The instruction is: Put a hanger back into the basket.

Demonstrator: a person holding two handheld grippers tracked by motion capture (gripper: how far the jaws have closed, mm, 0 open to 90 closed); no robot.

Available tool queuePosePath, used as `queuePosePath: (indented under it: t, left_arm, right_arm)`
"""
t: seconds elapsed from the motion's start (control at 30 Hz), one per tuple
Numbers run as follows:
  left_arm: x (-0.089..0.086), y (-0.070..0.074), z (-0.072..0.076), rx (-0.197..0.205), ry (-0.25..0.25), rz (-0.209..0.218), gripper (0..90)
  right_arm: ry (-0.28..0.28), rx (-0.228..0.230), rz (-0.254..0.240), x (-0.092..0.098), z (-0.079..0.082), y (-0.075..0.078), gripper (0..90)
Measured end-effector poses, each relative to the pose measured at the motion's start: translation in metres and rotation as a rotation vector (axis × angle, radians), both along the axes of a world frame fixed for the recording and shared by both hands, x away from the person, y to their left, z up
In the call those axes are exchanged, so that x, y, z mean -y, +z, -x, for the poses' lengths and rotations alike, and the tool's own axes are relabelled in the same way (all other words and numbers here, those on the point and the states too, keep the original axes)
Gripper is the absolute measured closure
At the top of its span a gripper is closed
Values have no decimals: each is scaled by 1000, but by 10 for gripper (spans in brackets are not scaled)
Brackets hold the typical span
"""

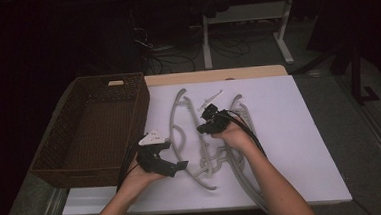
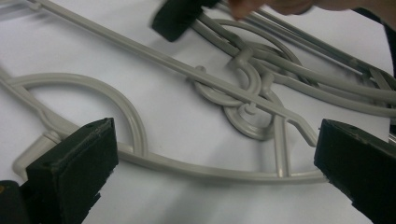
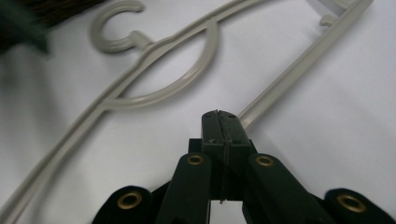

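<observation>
Now | left gripper jaws wide over grey plastic hangers, ready to grab | right gripper pressed shut, probably empty | wicker basket waits left.

a tangle of pale grey plastic clothes hangers took up the middle of the white table sheet, their bars crossing and hooks interlocked, so little bare surface showed between them. to the right of the pile the sheet lay open out to its edge, and a bare strip ran along the near edge too. on the left a dark brown woven wicker basket stood hard against the sheet, its tall wall closing that side; its inside was free. the left gripper sat in the narrow gap between basket and hangers, jaws spread wide. the right gripper, jaws pressed together, hung over the pile's middle.
</observation>
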State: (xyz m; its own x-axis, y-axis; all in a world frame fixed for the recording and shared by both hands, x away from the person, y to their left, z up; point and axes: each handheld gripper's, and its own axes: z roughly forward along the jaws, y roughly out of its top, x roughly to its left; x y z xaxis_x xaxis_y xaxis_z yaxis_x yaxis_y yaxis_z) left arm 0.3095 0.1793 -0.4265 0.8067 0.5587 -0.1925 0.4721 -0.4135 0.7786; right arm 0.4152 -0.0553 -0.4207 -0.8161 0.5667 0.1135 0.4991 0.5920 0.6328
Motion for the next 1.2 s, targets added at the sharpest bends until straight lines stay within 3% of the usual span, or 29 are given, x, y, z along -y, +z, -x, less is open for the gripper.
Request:
queuePosePath:
  t: [0.2,0.47,0.6,0.7,0.97,1.2]
  left_arm:
    - [2,-3,4,-7,0,-16,0]
    - [2,-3,6,-5,3,-26,0]
    - [1,-3,5,-7,7,-24,0]
    - [-1,-2,5,-2,10,-22,0]
    - [-1,-3,4,1,17,-33,0]
    - [3,-11,3,-30,22,-75,0]
  right_arm:
    - [-43,-10,3,-1,-14,-12,891]
    - [-45,-10,5,-3,-17,-17,891]
    - [-39,-2,-20,-5,-15,-13,891]
    - [-22,-2,19,-10,-14,-15,891]
    - [-25,-18,30,-13,-16,-20,892]
    - [-20,-2,61,-18,-14,-22,893]
